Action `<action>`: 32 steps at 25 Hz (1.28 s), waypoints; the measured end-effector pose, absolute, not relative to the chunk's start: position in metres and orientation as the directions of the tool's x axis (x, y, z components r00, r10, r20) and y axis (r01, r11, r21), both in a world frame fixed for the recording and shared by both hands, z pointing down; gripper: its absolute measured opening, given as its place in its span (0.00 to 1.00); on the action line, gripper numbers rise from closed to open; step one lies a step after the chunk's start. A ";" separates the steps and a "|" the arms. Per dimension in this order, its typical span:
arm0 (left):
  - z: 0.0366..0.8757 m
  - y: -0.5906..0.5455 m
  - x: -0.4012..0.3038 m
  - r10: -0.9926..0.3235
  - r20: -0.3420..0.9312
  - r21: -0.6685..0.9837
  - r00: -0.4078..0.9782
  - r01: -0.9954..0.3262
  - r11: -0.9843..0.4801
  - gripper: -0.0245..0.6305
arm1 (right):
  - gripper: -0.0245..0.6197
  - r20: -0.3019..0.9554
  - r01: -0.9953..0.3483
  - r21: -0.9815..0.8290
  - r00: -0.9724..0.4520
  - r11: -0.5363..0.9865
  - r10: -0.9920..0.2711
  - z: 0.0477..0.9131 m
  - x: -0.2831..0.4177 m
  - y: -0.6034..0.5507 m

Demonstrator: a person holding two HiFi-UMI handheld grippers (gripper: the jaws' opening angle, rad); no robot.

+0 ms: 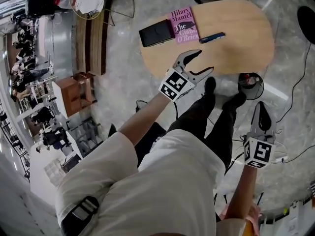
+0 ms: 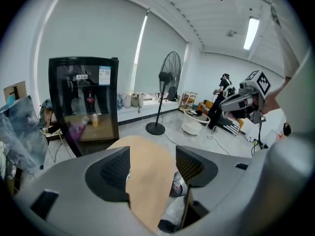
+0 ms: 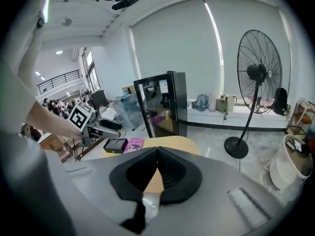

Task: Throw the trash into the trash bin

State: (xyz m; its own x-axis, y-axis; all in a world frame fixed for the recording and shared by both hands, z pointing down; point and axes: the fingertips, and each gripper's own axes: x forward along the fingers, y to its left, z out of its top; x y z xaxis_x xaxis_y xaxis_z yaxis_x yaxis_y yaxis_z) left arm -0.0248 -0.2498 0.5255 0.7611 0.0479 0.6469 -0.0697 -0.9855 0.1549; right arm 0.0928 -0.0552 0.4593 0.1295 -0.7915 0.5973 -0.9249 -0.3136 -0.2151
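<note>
Since the left gripper [image 1: 204, 62] holds its fingers spread and empty past the surface [image 1: 246, 33] edge, trash [image 1: 250, 80] is probably binned: it lies inside the trash bin [image 1: 251, 93] on the floor. Right gripper [image 1: 260, 113] fingers clenched, empty.

pink book [image 1: 183, 24], black case [image 1: 156, 33], tan table [image 1: 246, 45], blue pen [image 1: 212, 37], grey left gripper [image 1: 206, 60]

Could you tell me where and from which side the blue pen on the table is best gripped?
Grip the blue pen at mid-barrel, coming down from above. It lies flat on the table, long and slim, apart from the pink book, so the jaws should probably close across its narrow width. The open left claw hangs nearest.
</note>
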 end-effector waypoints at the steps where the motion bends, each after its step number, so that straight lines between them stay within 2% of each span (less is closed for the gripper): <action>1: 0.536 -0.250 -0.024 0.050 0.664 0.151 0.746 -0.068 -0.986 0.46 | 0.05 0.601 -0.921 -0.222 0.130 -0.321 -0.789 0.467 0.093 -0.053; 16: 0.712 -0.296 -0.033 0.049 0.818 0.061 0.574 -0.003 -0.998 0.46 | 0.05 0.649 -0.868 -0.330 0.078 -0.371 -0.757 0.595 0.059 -0.080; 22: 0.781 -0.313 -0.045 0.034 0.876 0.020 0.482 0.034 -0.999 0.46 | 0.05 0.628 -0.747 -0.468 0.094 -0.472 -0.772 0.635 0.057 -0.091; 32: 0.883 -0.357 -0.058 -0.041 0.946 -0.081 0.323 0.111 -0.990 0.44 | 0.05 0.653 -0.755 -0.468 0.053 -0.458 -0.755 0.713 0.031 -0.096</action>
